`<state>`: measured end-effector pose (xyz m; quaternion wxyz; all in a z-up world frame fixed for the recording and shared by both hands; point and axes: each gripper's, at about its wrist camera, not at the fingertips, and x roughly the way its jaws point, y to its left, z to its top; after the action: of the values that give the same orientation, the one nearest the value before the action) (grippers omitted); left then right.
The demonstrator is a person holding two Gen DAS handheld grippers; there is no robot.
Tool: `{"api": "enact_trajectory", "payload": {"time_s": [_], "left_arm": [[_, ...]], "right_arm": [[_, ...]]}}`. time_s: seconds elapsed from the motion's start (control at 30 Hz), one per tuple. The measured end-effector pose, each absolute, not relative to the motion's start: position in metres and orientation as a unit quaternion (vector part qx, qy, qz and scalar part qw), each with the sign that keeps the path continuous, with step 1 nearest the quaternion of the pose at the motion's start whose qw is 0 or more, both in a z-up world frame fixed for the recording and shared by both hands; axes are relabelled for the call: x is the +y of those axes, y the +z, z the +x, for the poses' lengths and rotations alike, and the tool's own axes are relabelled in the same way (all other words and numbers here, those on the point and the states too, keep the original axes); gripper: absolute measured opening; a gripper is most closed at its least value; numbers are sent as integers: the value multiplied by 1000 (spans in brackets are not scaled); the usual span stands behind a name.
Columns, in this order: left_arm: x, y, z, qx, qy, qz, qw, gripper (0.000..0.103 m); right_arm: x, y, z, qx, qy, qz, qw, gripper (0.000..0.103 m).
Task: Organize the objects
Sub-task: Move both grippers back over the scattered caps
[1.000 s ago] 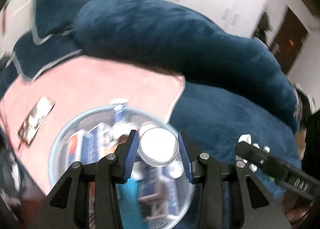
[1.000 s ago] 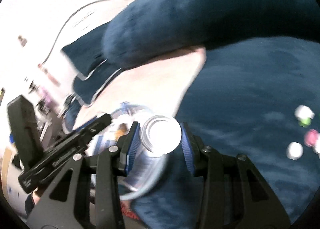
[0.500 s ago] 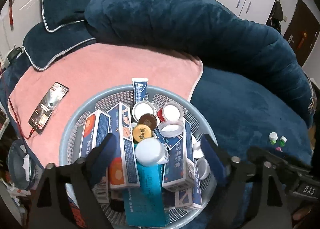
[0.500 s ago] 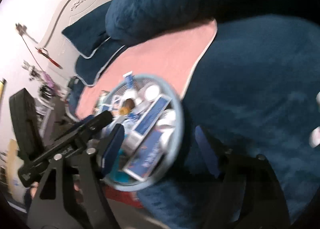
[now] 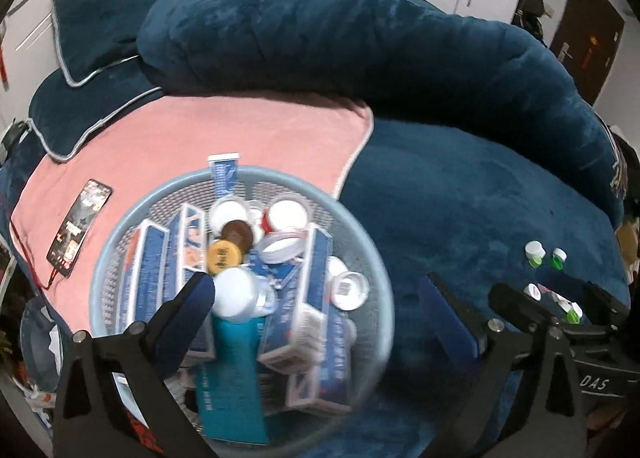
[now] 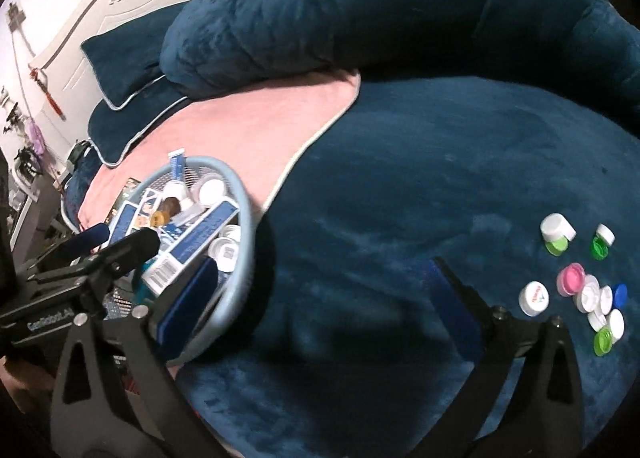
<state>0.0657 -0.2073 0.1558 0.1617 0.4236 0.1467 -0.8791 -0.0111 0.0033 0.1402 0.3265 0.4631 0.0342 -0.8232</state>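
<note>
A light blue mesh basket (image 5: 362,242) stands on the bed, filled with blue-and-white boxes, a teal tube and several small jars. A white-lidded jar (image 5: 236,292) lies on top of the heap, just beside my left finger. My left gripper (image 5: 316,286) hangs over the basket with its jaws opening wide, and its pads press on nothing. My right gripper (image 6: 322,268) is to the right of the basket (image 6: 246,218), over the blue cover. Its jaws are opening too, with nothing between them. Several loose jars and caps (image 6: 570,278) lie at the right.
A phone (image 5: 80,226) on a red cable lies on the pink towel (image 5: 240,130) left of the basket. Blue pillows (image 5: 100,38) and a rolled blue duvet (image 5: 360,38) bound the back. Green-and-white jars (image 5: 536,252) sit on the blue cover (image 6: 440,162).
A second ago each gripper was shut on a white-lidded jar above the basket. Both have spread their jaws wide and let the jars go; the left one's jar now lies in the basket.
</note>
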Motion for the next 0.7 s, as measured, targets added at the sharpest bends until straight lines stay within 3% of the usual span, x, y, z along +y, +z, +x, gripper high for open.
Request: {"api": "enact_trajectory", "payload": {"time_s": [0.7], "left_arm": [[-114, 132, 12, 97, -867, 481, 87, 102]], "right_arm": [[124, 126, -40, -11, -840, 483, 247, 103]]}}
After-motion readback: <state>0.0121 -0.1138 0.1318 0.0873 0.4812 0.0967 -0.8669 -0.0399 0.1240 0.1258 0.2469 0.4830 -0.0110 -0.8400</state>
